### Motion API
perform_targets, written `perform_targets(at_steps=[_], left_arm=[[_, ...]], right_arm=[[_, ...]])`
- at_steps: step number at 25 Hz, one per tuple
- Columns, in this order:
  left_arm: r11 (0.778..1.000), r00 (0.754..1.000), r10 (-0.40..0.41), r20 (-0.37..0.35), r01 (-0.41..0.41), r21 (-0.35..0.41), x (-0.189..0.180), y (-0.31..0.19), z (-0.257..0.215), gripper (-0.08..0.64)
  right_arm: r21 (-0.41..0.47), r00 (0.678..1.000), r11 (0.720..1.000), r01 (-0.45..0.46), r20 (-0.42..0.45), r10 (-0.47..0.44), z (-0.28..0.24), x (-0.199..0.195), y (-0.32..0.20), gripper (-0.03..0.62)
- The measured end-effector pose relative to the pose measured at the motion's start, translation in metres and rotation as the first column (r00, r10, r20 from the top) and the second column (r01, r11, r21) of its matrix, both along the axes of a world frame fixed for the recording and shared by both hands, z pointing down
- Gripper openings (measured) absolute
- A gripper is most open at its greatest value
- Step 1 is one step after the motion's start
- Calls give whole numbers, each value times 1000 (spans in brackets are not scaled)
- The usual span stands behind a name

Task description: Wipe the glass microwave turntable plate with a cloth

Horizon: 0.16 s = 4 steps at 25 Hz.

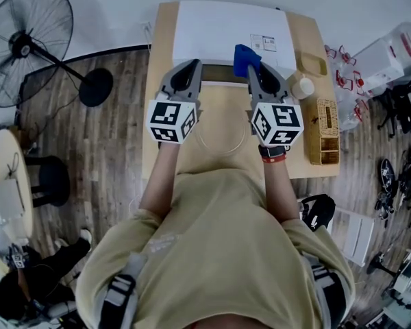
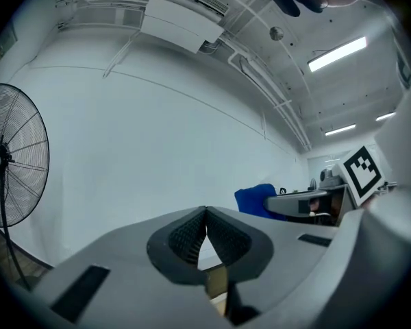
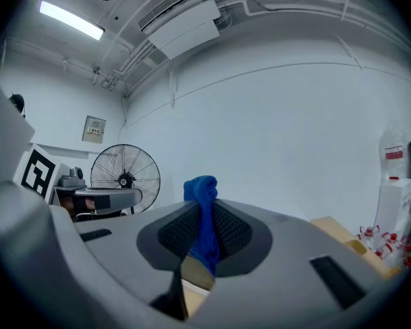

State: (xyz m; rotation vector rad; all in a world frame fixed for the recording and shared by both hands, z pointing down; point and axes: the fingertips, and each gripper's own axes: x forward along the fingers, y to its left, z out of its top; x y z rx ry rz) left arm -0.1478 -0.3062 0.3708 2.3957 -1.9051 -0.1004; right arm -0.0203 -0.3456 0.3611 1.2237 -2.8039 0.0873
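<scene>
Right tongs [image 3: 204,214] pinch the blue cloth [image 3: 201,187], raised above the table [image 1: 163,53]. Left tongs [image 2: 205,218] are pressed together, empty. The glass plate [image 1: 222,132] lies near the table's front edge. Wiping looks unstarted, so next the cloth must drop onto the glass.

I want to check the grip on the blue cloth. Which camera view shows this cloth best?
The right gripper view: the blue cloth is close and clamped between the jaws of the right hand-held gripper. The head view shows the cloth small, from above; the left gripper view shows only a distant blue patch.
</scene>
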Motion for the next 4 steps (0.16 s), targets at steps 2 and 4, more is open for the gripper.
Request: perform_targets(at_steps=[2, 4], left_arm=[[999, 999, 28, -17, -29, -16, 1, 2, 8, 18], [997, 997, 67, -50, -69, -39, 2, 3, 19, 18]], right_arm=[[-3, 999, 999, 35, -14, -35, 7, -8, 2, 72], [-15, 996, 997, 81, -30, -81, 16, -18, 2, 72]])
